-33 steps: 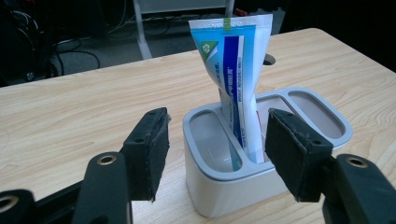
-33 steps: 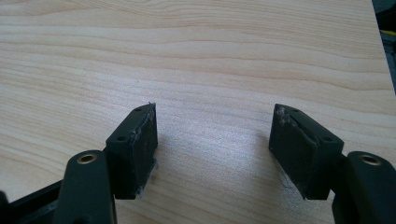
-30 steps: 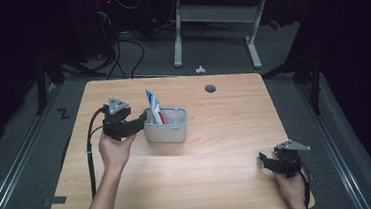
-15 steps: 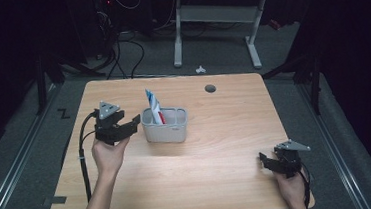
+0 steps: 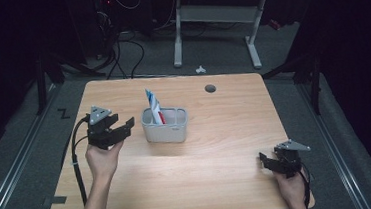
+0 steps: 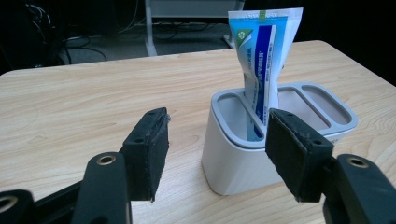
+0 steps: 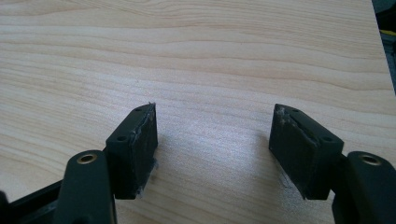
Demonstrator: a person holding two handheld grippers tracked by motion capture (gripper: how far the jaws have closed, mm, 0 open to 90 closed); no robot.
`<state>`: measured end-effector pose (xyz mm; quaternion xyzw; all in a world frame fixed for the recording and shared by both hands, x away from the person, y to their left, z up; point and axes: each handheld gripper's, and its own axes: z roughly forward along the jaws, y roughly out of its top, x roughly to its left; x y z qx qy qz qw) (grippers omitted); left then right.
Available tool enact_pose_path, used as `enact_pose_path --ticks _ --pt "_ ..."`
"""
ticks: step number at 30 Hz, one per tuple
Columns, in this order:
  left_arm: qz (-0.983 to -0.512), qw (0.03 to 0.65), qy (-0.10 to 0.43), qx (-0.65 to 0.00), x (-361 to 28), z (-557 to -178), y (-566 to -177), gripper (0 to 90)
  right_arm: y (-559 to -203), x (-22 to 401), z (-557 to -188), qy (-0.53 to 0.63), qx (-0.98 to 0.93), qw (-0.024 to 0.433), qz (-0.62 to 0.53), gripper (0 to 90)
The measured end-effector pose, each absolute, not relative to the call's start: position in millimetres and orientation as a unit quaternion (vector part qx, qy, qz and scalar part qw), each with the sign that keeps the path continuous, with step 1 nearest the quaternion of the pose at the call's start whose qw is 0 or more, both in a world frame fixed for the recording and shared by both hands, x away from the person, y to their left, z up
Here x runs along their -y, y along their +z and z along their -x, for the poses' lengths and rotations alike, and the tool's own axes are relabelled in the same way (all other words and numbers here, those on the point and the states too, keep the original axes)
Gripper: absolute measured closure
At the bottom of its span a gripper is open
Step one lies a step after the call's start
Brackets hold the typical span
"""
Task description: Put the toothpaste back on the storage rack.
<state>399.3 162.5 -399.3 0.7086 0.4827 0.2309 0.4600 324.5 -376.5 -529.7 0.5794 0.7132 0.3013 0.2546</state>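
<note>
A grey holder [image 5: 165,125] with several compartments stands near the middle of the wooden table [image 5: 216,132]. A blue and white toothpaste tube [image 5: 153,106] stands upright in its left compartment, cap end down. In the left gripper view the tube [image 6: 264,60] rises from the holder [image 6: 243,158] just beyond the jaws. My left gripper [image 5: 125,127] is open and empty, a short way left of the holder. My right gripper [image 5: 265,159] is open and empty near the table's front right corner, low over bare wood [image 7: 210,70].
A round cable hole [image 5: 210,88] sits in the table's far side. Beyond the table a desk frame [image 5: 212,27] and cables [image 5: 118,44] lie on the dark floor. Black cables trail from both grippers toward the front edge.
My left gripper has drawn back to the left and toward me, away from the holder, with its jaws open. The tube stays in the holder. The right gripper has not moved.
</note>
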Motion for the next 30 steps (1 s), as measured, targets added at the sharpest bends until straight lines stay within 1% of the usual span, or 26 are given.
enact_pose_path --ticks 30 --pt "-0.692 0.468 0.222 -0.504 -186 -382 -415 39.9 -530 376 -325 0.301 -0.713 0.254 -0.58 32.6"
